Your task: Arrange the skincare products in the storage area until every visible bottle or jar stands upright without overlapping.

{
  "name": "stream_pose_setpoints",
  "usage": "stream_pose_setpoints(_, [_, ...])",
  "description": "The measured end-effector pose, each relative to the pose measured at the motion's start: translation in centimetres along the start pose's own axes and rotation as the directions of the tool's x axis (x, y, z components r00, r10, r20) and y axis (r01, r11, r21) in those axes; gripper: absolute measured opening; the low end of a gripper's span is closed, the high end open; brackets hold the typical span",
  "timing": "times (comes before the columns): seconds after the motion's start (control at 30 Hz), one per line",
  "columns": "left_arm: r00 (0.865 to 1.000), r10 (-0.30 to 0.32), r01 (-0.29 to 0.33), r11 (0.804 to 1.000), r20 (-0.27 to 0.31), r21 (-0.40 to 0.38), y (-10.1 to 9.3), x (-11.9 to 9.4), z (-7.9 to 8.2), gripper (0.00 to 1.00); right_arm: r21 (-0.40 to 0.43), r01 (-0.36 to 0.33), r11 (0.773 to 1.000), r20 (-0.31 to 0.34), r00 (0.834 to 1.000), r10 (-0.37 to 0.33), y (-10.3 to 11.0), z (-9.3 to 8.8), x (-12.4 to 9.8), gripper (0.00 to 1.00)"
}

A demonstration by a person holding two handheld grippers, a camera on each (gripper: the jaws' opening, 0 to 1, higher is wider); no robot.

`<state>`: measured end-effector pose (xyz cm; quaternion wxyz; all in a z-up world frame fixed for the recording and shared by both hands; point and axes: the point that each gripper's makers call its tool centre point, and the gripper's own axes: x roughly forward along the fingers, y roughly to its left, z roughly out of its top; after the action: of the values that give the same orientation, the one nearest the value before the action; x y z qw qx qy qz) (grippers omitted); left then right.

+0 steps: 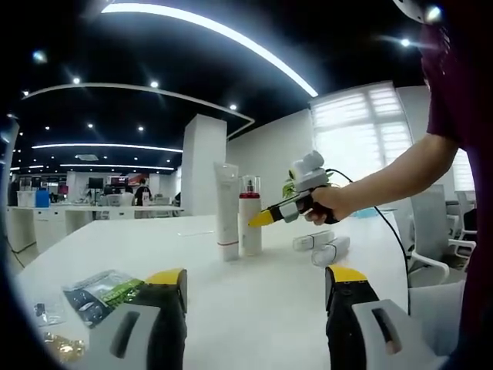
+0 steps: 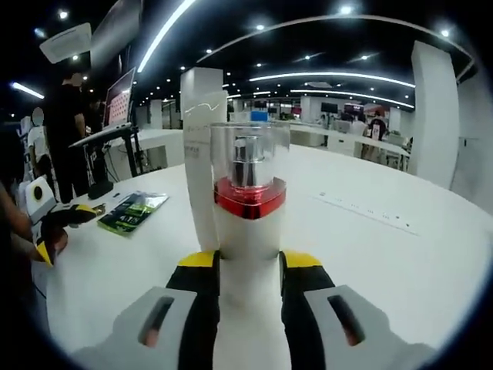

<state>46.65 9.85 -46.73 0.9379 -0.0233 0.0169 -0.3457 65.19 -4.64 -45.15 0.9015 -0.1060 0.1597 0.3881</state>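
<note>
White desk (image 1: 254,308), open office behind with ceiling strips and a pillar.

Nearest in the left gripper view, your left gripper (image 1: 255,287) hangs low over the near edge, jaws spread wide, nothing between them. Just beyond its left jaw, toward the left edge, lies a flat green sachet (image 1: 102,289) with small packets beside it.

Mid desk, the pump bottle (image 1: 249,223) with the red collar stands upright, and the tall white tube (image 1: 226,210) stands right beside it; touching or not, cannot tell. Your right gripper (image 1: 258,218) reaches in from the right, its yellow tips at the pump bottle. In the right gripper view the right gripper (image 2: 249,266) has the pump bottle (image 2: 248,200) between its jaws, both pressed against the white body: clamped on it, tube (image 2: 202,166) just behind.

Farther, toward the right edge, two white tubes (image 1: 322,246) lie on their sides close together. Those look like what is left: two upright, two down, so roughly halfway by my read.

Cable from the right gripper trails over the lying tubes and could snag. Chair sits off the desk's right edge.
</note>
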Motion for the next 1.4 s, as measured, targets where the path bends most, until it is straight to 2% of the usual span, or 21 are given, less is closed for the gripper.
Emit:
stream_pose_setpoints(0.3, [1.0, 0.002, -0.002, 1.0, -0.003, 0.003, 0.0, 0.0, -0.1, 0.75, -0.011, 0.003, 1.0, -0.011, 1.0, -0.003, 0.4, 0.3, 0.7, 0.29])
stream_pose_setpoints(0.53, [1.0, 0.001, -0.001, 1.0, -0.007, 0.006, 0.0, 0.0, -0.1, 0.75, 0.024, 0.038, 0.999, -0.037, 0.999, -0.038, 0.5, 0.2, 1.1, 0.29])
stream_pose_setpoints(0.9, [1.0, -0.002, 0.002, 1.0, -0.008, 0.008, -0.1, 0.1, -0.2, 0.75, 0.023, 0.042, 0.999, -0.04, 0.998, -0.041, 0.5, -0.1, 0.0, 0.26])
stream_pose_setpoints(1.4, [1.0, -0.003, 0.004, 1.0, -0.01, 0.011, -0.1, 0.1, -0.2, 0.74, 0.083, 0.086, 0.993, -0.051, 0.995, -0.082, 0.6, -0.3, 0.0, 0.25])
